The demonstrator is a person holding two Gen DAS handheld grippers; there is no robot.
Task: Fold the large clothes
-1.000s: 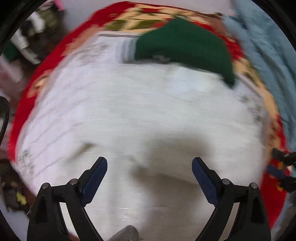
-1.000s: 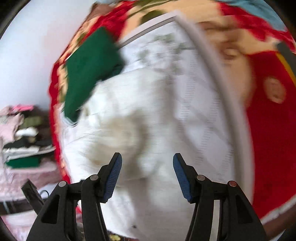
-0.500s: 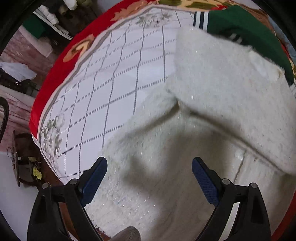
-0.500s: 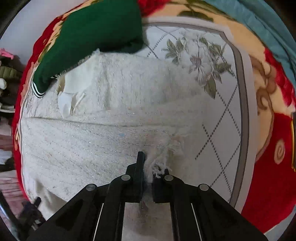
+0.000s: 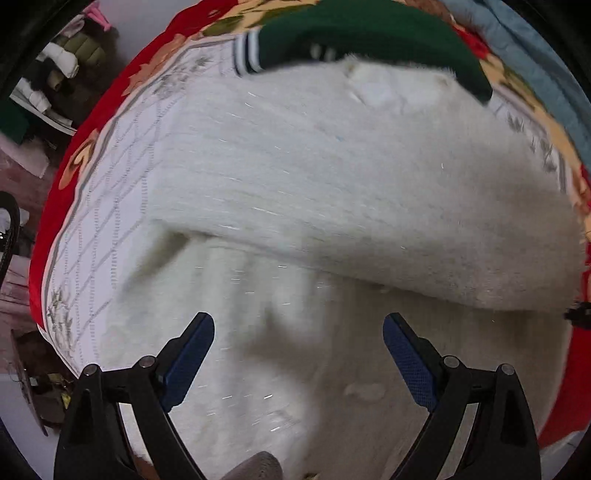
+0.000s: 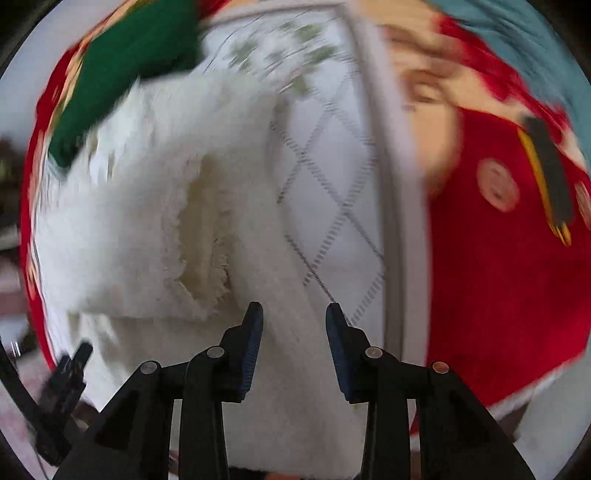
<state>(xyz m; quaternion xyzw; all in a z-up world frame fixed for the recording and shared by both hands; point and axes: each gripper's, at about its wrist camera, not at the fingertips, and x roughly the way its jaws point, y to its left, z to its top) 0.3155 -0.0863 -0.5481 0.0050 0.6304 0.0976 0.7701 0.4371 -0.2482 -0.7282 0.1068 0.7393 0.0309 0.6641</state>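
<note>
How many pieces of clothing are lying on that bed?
2 that I can make out. A fluffy white sweater is spread across the middle of the bedspread; a green garment lies at its far edge, partly underneath. Others may be hidden.

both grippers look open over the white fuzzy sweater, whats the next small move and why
Probably bring the left gripper down to pinch the near part of the white sweater and fold it again. The upper part already lies doubled over. The right gripper has just been opening, its pads clear of the fabric between them, so nothing is held. The green garment lies beyond.
</note>
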